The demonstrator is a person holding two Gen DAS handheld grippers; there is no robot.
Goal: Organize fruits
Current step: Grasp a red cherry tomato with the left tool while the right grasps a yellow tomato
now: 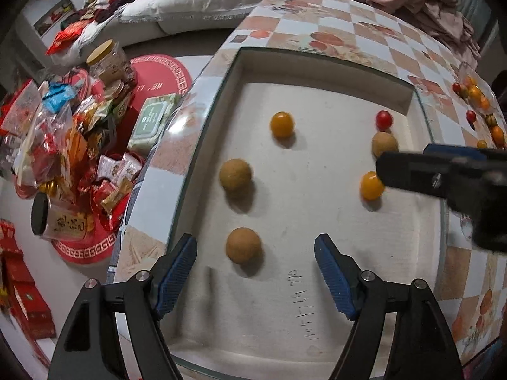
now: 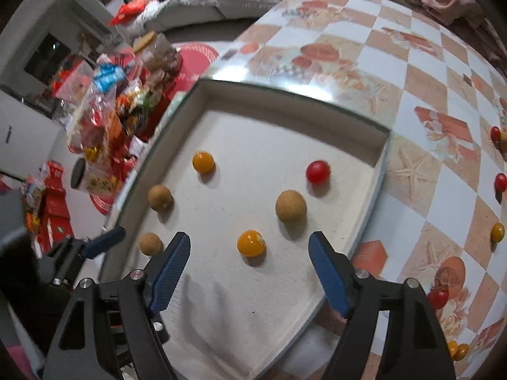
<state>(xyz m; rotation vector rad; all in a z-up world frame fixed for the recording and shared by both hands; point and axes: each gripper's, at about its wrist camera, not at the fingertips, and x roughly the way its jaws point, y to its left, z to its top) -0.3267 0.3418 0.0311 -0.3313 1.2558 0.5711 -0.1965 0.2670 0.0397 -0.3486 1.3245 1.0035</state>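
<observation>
The checkered bench point(image 2: 412, 72) carries a white tray point(image 2: 285, 101) holding six fruits in two rows. Both tongs, left point(image 1: 256, 269) and right point(image 2: 250, 262), hang wide and empty over it, apparently between placements; next, fetch loose tomatoes point(image 2: 500, 182) on the right.

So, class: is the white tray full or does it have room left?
Room left. The white tray holds only six fruits, spaced apart, bare floor between them.
</observation>
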